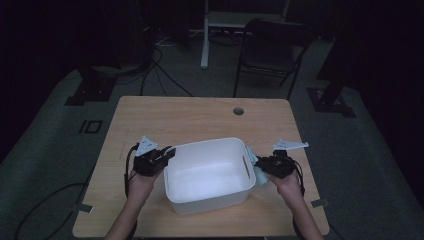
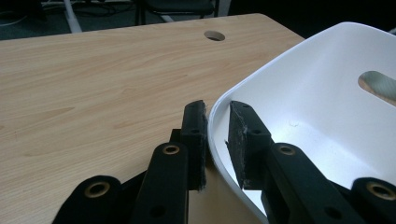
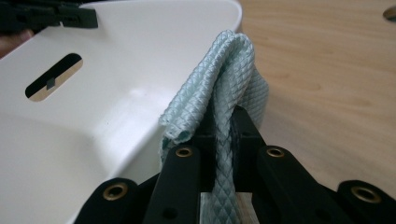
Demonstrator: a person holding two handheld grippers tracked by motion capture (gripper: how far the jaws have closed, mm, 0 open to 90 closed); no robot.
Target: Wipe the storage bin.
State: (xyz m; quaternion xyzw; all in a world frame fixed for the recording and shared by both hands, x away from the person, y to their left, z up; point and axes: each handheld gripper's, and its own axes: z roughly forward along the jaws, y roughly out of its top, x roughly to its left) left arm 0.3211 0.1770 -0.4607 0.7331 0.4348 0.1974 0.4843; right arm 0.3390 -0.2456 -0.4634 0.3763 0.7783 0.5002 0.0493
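A white bin [image 1: 207,175] sits centre frame on a wooden table [image 1: 165,115] in a dark room; the left gripper [image 1: 167,154] clamps its rim, the right gripper [image 1: 256,167] pinches a cloth [image 3: 219,88].

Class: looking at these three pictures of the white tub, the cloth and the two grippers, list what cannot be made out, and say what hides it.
- High view: light blue woven cloth mostly hidden behind the right gripper.
- Right gripper view: cloth's lower end cut off by the bottom edge.
- Left gripper view: whether the left gripper pads press the white plastic tub wall; a gap shows.

A folding chair [image 1: 270,47] stands beyond the wooden table [image 1: 165,117].
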